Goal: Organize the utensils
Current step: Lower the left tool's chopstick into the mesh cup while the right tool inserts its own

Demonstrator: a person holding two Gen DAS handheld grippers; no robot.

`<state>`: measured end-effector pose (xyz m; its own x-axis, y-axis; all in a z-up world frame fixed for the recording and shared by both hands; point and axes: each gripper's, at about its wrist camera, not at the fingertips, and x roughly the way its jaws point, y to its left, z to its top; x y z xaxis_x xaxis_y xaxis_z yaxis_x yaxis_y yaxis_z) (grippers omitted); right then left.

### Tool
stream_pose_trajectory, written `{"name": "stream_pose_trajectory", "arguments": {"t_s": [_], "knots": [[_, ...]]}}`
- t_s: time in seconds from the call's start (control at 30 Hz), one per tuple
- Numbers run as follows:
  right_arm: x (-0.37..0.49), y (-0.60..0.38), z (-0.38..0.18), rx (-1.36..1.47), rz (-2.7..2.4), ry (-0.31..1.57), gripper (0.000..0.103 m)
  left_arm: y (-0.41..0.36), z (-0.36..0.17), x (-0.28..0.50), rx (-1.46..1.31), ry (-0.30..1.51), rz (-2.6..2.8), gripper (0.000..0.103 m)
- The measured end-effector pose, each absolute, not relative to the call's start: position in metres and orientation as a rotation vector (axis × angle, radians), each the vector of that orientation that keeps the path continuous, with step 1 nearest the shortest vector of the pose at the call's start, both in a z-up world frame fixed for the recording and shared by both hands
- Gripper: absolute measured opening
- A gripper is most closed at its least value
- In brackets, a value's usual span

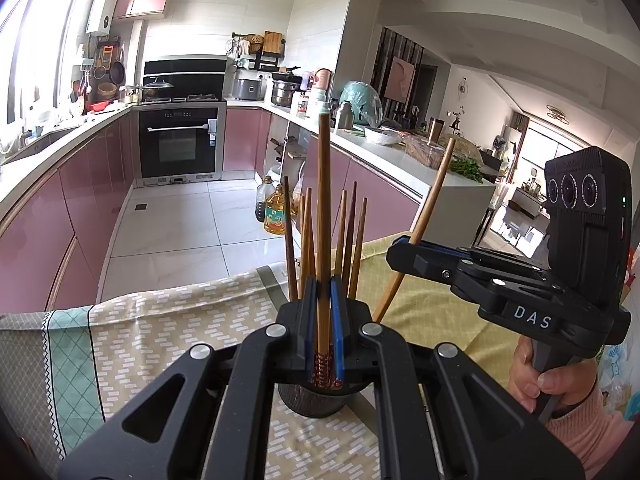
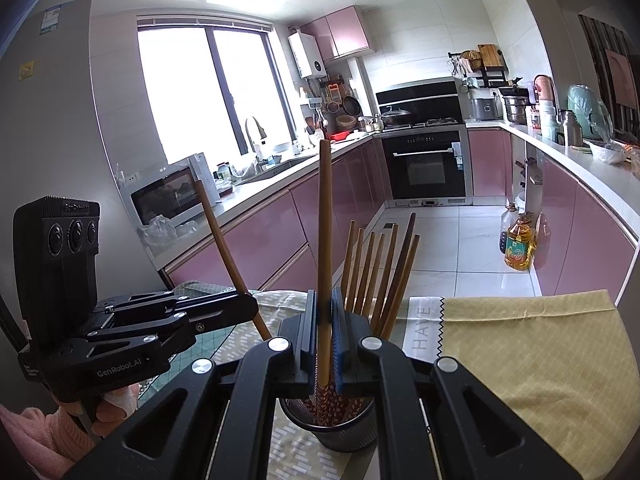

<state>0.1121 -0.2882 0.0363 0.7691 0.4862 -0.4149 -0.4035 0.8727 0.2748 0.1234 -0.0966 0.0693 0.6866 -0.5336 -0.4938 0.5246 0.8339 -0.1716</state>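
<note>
We pinch one slim wooden chopstick in each gripper, left gripper and right gripper, jaws clamped above the round black mesh holder bristling with tapered chopsticks.

Kitchen with pink lower cabinets along both walls. Built-in black oven at the far end, hob with a lidded wok above it, black range hood over that. White water heater on the wall by the window. Microwave on the window-side counter, sink tap further along. Oil bottle on the white tiled floor, darker bottle just beside it. Other counter crowded: rice cooker, steel pot, teal appliance under plastic. Yellow cloth on the table, patterned green-beige cloth next to it. Living area beyond, blurred.
</note>
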Motion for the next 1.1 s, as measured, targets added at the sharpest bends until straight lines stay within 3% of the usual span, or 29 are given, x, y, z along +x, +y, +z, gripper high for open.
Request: {"name": "stream_pose_trajectory", "arguments": {"t_s": [1.1], "knots": [[0.128, -0.287, 0.016, 0.193, 0.482, 0.551, 0.006, -0.111, 0.053, 0.13, 0.036, 0.621, -0.582, 0.008]]}}
